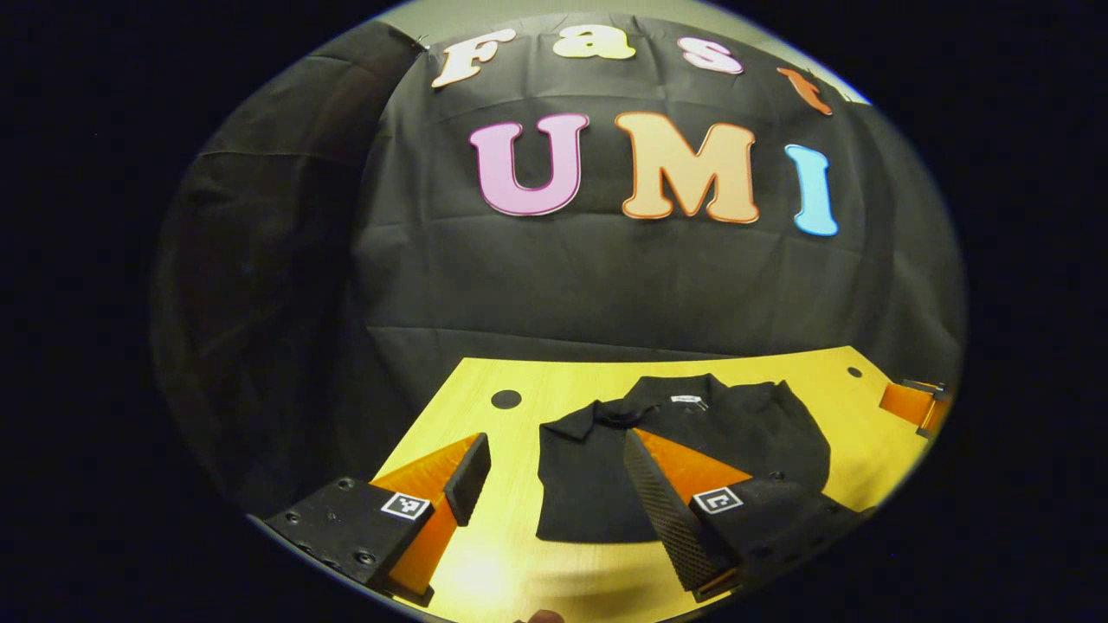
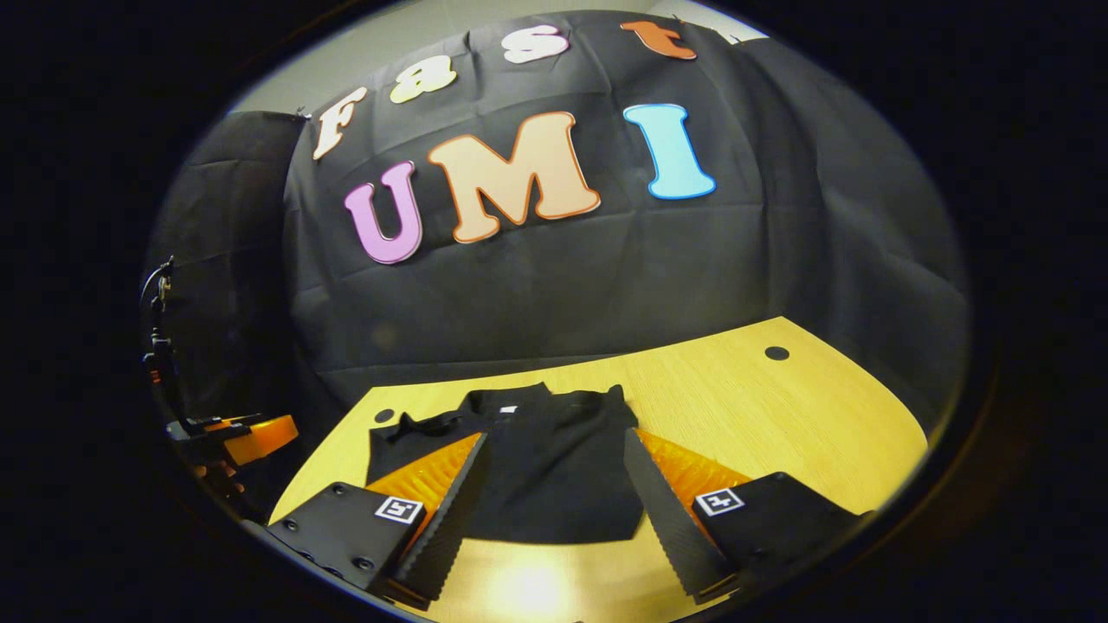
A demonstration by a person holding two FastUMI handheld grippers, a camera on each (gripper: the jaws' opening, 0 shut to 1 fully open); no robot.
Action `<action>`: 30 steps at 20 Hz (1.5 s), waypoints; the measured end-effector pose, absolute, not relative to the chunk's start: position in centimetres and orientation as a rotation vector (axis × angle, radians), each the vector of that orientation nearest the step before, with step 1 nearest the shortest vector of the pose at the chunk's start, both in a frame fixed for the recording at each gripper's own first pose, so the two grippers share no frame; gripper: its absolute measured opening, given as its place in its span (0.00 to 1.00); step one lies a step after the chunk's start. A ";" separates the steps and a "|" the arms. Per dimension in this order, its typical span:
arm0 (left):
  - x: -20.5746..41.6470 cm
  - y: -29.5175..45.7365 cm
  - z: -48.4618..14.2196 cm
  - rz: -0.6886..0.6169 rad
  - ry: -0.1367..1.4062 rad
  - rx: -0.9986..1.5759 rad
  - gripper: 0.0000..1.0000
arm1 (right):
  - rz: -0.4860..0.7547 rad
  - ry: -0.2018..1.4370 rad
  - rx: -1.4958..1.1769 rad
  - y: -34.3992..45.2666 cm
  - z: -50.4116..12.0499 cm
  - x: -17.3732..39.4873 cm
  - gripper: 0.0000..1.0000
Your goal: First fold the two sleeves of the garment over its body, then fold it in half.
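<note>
A black collared garment [image 1: 692,450] lies flat on the yellow wooden table [image 1: 528,536], collar and white neck label toward the back wall. Against the black cloth I cannot tell how its sleeves lie. My left gripper [image 1: 556,443] hovers open over the garment's near left edge, one finger over bare table and the other over the cloth. In the right gripper view the garment [image 2: 554,467] lies between the fingers of my right gripper [image 2: 554,441], which is open above its near half. Neither gripper holds anything.
The right gripper [image 1: 916,403] shows at the table's far right edge, and the left gripper [image 2: 247,437] with a hand shows off the left edge. Round cable holes [image 1: 505,399] [image 2: 776,353] mark the table's back corners. The black cloth wall stands right behind the table.
</note>
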State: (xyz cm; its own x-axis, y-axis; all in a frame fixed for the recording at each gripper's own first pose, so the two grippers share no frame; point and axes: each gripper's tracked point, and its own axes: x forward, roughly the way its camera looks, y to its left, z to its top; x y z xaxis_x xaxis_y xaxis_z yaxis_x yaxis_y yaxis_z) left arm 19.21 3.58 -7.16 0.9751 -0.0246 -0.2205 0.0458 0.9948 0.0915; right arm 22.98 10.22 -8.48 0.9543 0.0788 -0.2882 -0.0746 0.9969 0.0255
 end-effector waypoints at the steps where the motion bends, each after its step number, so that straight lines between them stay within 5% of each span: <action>1: 18.0 3.6 -7.1 -0.043 0.210 0.089 0.94 | 0.079 0.283 0.015 10.8 -8.5 21.7 0.98; 13: 8.0 4.9 -8.1 -0.084 0.204 0.076 0.93 | 0.115 0.214 0.013 14.9 -10.9 10.8 0.97; 30: 4.9 5.2 -8.6 -0.116 0.217 0.087 0.93 | 0.107 0.266 -0.029 14.9 -13.2 5.5 0.97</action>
State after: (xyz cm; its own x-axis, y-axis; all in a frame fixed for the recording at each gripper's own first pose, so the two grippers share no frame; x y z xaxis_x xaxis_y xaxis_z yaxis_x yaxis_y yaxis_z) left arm 4.90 5.20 -8.56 0.9699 -0.1056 -0.2194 0.1243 0.9895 0.0734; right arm 5.50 14.88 -13.20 0.9591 0.1014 -0.2643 -0.1091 0.9939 -0.0147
